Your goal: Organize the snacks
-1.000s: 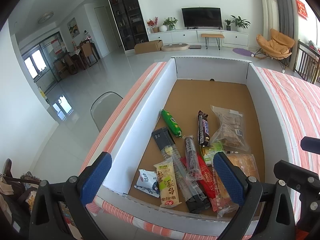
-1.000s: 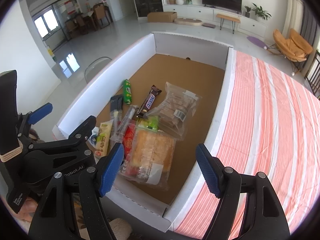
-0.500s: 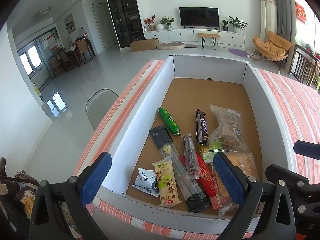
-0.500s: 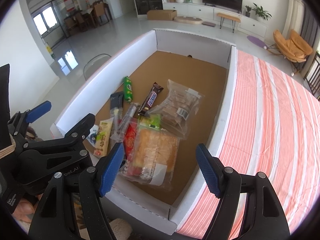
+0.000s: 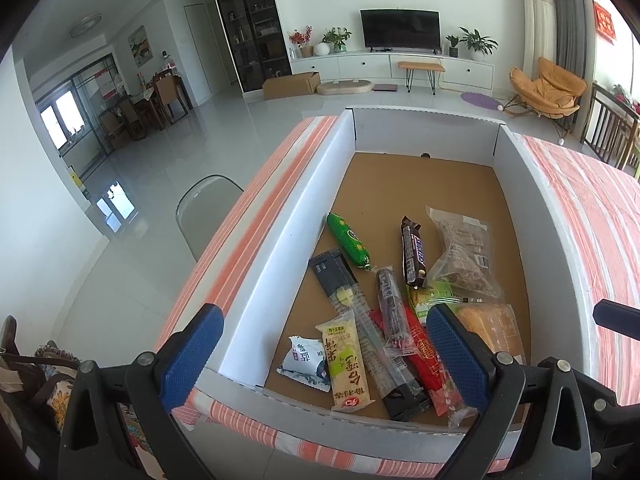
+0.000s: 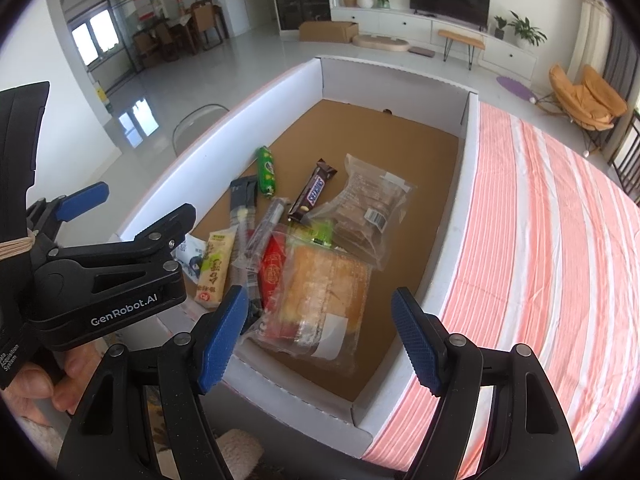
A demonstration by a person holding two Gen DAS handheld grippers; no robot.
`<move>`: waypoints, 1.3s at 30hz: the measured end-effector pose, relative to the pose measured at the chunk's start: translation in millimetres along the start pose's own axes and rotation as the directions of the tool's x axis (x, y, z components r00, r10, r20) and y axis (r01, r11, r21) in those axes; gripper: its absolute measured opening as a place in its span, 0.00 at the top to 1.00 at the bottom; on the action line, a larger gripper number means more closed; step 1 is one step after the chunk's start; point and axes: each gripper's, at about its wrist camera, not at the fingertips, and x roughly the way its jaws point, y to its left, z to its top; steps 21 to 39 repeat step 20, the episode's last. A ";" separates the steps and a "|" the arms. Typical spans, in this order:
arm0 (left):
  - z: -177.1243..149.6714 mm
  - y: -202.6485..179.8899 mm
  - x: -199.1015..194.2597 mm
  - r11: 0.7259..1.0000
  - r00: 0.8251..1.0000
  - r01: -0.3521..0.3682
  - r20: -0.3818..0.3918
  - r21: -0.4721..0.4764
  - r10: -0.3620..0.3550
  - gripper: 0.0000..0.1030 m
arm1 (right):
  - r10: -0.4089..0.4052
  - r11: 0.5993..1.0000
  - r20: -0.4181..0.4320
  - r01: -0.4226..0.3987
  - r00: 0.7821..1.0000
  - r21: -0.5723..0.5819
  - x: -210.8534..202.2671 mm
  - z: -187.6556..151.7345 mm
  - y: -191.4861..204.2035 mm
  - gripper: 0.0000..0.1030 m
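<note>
A wide white box (image 5: 280,248) (image 6: 448,240) with a brown cardboard floor holds several snacks at its near end. Among them are a green tube (image 5: 347,241) (image 6: 267,171), a dark chocolate bar (image 5: 413,251) (image 6: 313,193), a clear bag of brown biscuits (image 5: 464,258) (image 6: 370,210), a bread pack (image 5: 494,330) (image 6: 324,292), a yellow-green bar (image 5: 347,362) (image 6: 216,266) and a small blue-white packet (image 5: 304,362). My left gripper (image 5: 322,354) hangs open above the box's near left corner. My right gripper (image 6: 320,334) stands open over the bread pack, nothing between its pads.
The box lies on a table under an orange-and-white striped cloth (image 6: 540,240). The far half of the box floor (image 5: 416,188) is bare. A grey chair (image 5: 204,210) stands left of the table. A hand (image 6: 36,384) holds the left gripper's handle.
</note>
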 end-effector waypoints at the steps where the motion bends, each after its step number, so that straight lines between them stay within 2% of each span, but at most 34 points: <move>1: 0.8 0.0 -1.0 1.000 1.000 0.000 0.004 0.000 0.000 0.02 | 0.000 1.000 0.001 0.000 1.000 0.001 -0.5 -0.3 0.1 0.25; 12: -1.8 2.6 -1.5 1.000 1.000 -0.003 0.002 -0.003 0.003 0.02 | 0.002 1.000 0.009 -0.002 1.000 0.005 -1.4 -0.6 -0.2 0.25; 18: -2.6 5.4 -2.7 0.999 0.999 0.034 -0.010 -0.019 -0.035 0.02 | 0.003 1.000 0.011 -0.004 1.000 0.006 -1.9 -1.0 0.9 0.25; 39: -3.3 5.8 -2.7 0.999 0.999 0.029 -0.012 -0.020 -0.030 0.02 | 0.004 1.000 0.012 -0.004 1.000 0.004 -2.3 -1.0 2.2 0.25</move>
